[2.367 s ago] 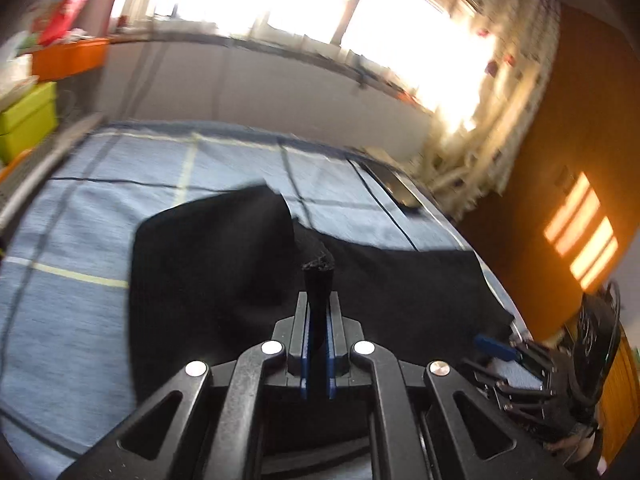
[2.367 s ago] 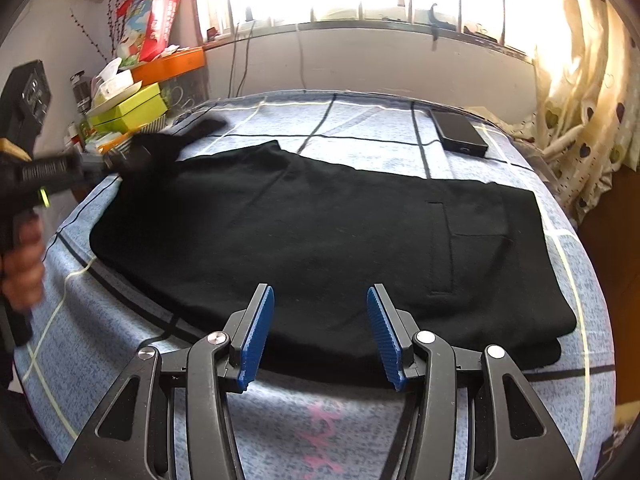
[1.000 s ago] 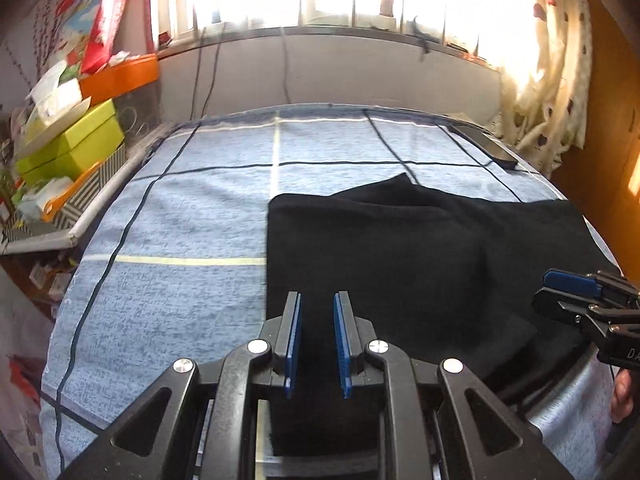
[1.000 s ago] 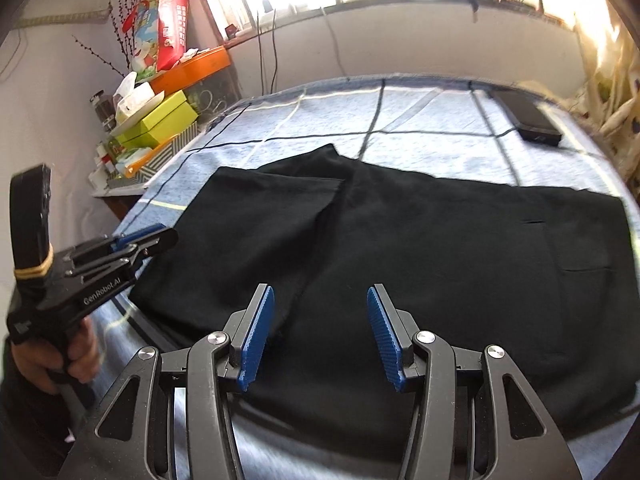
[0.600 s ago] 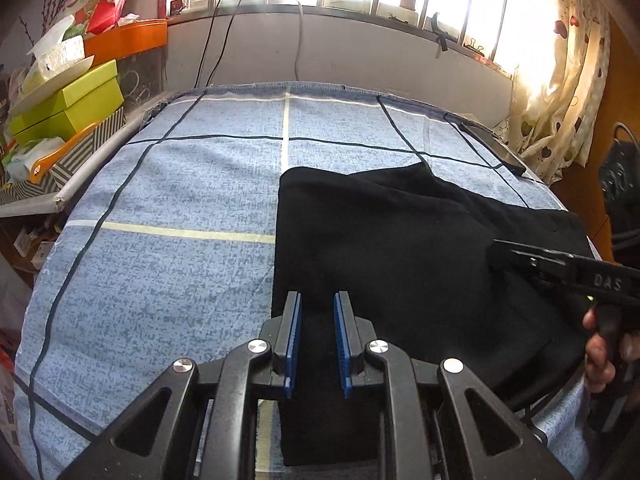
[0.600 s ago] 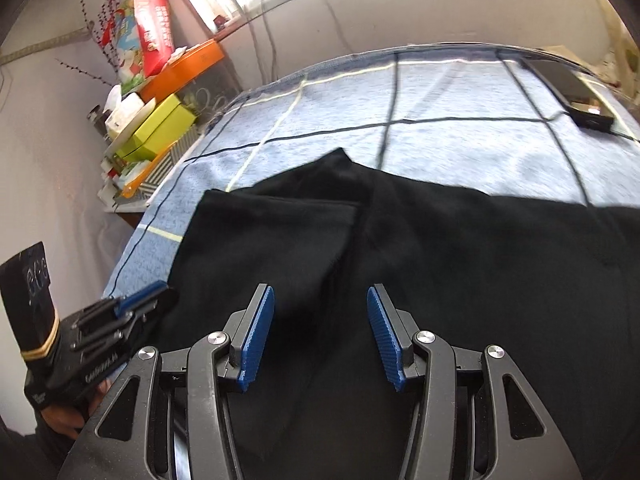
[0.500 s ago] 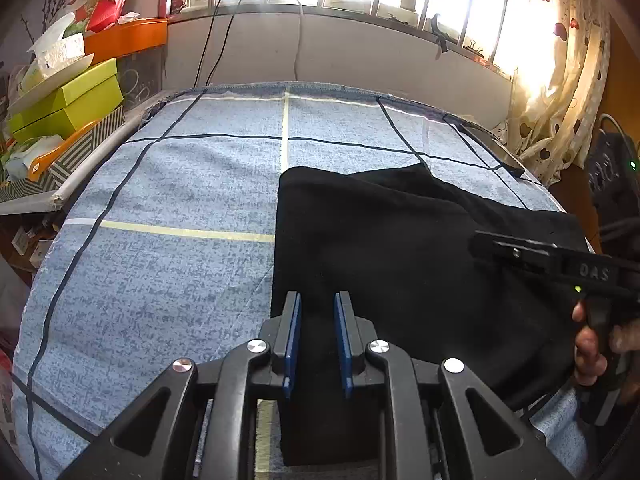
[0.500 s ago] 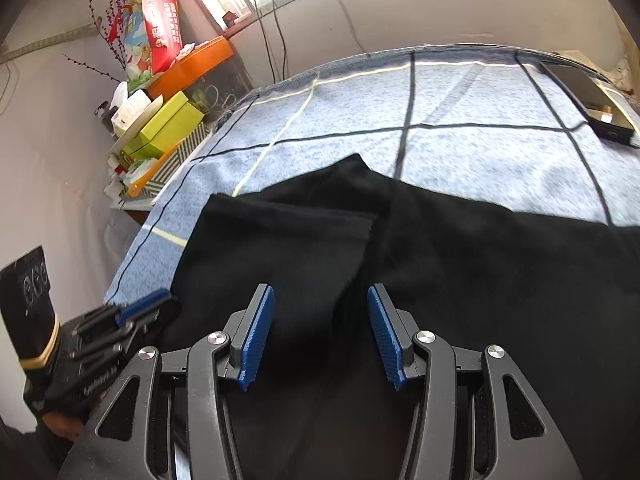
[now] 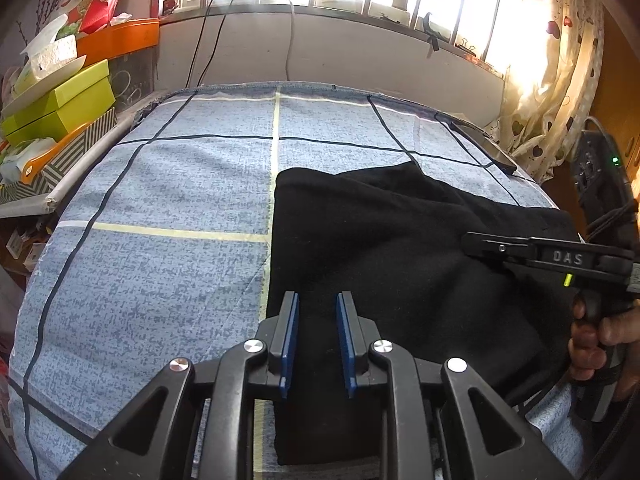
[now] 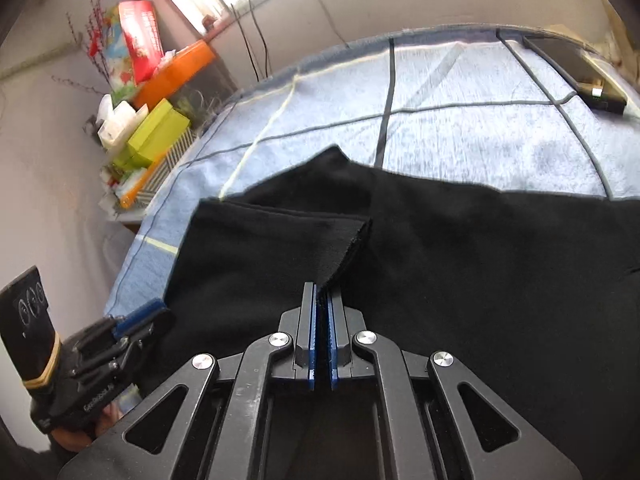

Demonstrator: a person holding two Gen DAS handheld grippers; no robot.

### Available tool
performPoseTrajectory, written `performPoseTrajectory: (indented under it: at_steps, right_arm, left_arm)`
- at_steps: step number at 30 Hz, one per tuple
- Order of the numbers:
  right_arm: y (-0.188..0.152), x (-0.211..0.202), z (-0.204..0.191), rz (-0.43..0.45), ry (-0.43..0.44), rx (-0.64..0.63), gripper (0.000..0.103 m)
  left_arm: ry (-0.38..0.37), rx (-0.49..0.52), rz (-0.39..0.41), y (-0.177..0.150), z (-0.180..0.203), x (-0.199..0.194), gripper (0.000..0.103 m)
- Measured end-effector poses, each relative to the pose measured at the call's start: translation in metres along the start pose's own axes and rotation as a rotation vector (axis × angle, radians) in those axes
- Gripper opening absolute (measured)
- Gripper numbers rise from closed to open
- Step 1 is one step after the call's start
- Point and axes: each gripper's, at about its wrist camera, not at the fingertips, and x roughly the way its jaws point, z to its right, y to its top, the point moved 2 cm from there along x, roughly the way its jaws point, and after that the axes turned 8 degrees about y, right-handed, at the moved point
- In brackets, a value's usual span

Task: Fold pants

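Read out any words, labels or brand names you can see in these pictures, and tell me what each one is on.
"DAS": side of the right gripper.
"GenRobot", end unclear: body of the left gripper.
Red printed box by the window: print too blurred to read.

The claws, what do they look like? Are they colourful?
Mostly black. Each claw, left and right, has blue pads, black frames with triangle holes and shiny silver bolts. One handle says "DAS" beside a green light; the other has a tan band and small white lettering.
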Motion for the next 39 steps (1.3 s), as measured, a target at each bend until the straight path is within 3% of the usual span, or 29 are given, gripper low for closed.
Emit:
performPoseTrajectory:
  at_steps: [9,13,14,17,20,26,28,30,33,36,39]
  right_arm:
    - [0.007,-0.022,0.0,0.054,-0.043,0.006,0.004]
    - [0.002,-0.012,0.009,0.019,-0.045,0.003,0.005]
    - [0.002,-0.015,0.009,0.016,-0.057,0.003,0.012]
    - [0.001,-0.042,-0.005,0.088,-0.138,-0.056,0.013]
    - [-0.013,-0.063,-0.026,0.123,-0.085,-0.113,0.013]
    - [-0.066,-0.041,-0.036,-0.027,-0.084,-0.186,0.013]
    - [-0.072,-0.046,-0.038,-0.017,-0.098,-0.227,0.013]
    - [-0.065,-0.048,-0.041,-0.027,-0.129,-0.244,0.013]
    - [-0.037,-0.051,-0.045,0.026,-0.144,-0.277,0.013]
    - [-0.003,-0.039,-0.045,0.062,-0.155,-0.274,0.013]
    - [0.021,-0.022,-0.037,0.075,-0.152,-0.262,0.013]
  left_arm:
    - [-0.016,0.007,0.01,-0.006,0.001,-0.013,0.022]
    - [-0.012,0.014,0.008,-0.006,0.005,-0.014,0.022]
    - [-0.014,0.012,0.006,-0.006,0.006,-0.015,0.022]
    - [-0.033,0.002,0.021,-0.005,0.007,-0.023,0.022]
    - [-0.054,0.008,0.047,-0.004,0.011,-0.033,0.022]
    - [-0.105,0.061,-0.042,-0.026,0.027,-0.024,0.022]
    - [-0.091,0.09,-0.019,-0.033,0.029,-0.028,0.023]
    - [-0.097,0.098,-0.032,-0.032,0.029,-0.031,0.024]
    - [-0.115,0.091,-0.031,-0.008,0.027,-0.028,0.024]
    - [-0.067,0.11,0.04,0.025,0.03,-0.019,0.024]
    - [-0.018,0.092,0.037,0.057,0.028,0.012,0.024]
